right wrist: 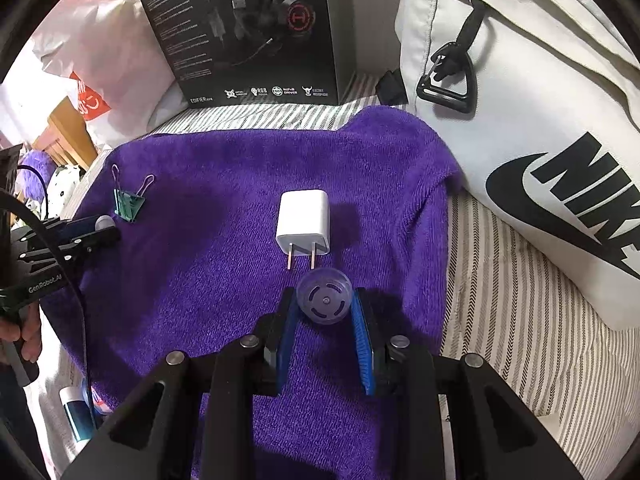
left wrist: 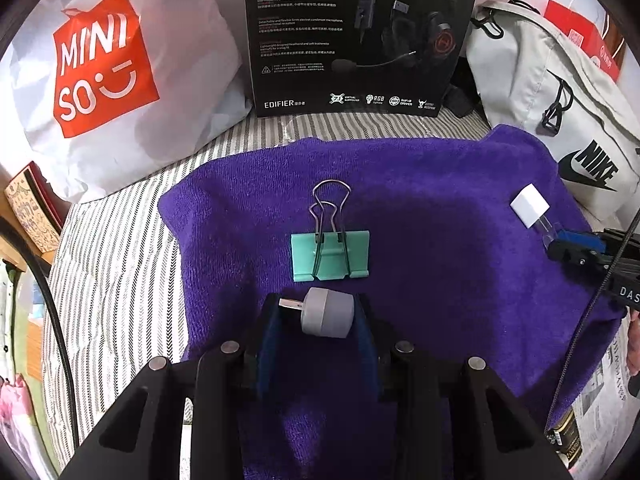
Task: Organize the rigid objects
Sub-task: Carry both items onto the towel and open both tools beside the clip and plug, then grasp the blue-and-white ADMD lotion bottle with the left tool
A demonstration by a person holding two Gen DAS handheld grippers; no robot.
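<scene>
A: Blue padding lines both tools. The left gripper (left wrist: 316,320) is pinched on a grey plug adapter (left wrist: 328,318), lying sideways between the pads with its metal tip pointing left. The crosswise hold probably keeps the round body from rolling out.

B: And the right gripper (right wrist: 324,304)?

A: Pressed against a clear round cap (right wrist: 325,295), pads on its two sides, flat face toward the camera. It hangs just over the purple towel (right wrist: 224,184), directly in front of the prongs of the white charger (right wrist: 304,222).

B: Is the cap touching the prongs?

A: Cannot tell; they look very close.

B: What lies beyond the left tool?

A: One green binder clip (left wrist: 330,254), flat on the towel with its wire handles pointing away. It sits just ahead of the adapter, apart from it.

B: Count, please.

A: Four small items: one adapter, one cap, one charger, one clip. Two held, two resting on the towel. Judged from this, sorting is partway.

B: Farthest back?

A: One black headset box (left wrist: 360,36), one white shopping bag (left wrist: 120,80), one pale backpack (right wrist: 520,100), all bordering the towel.
</scene>
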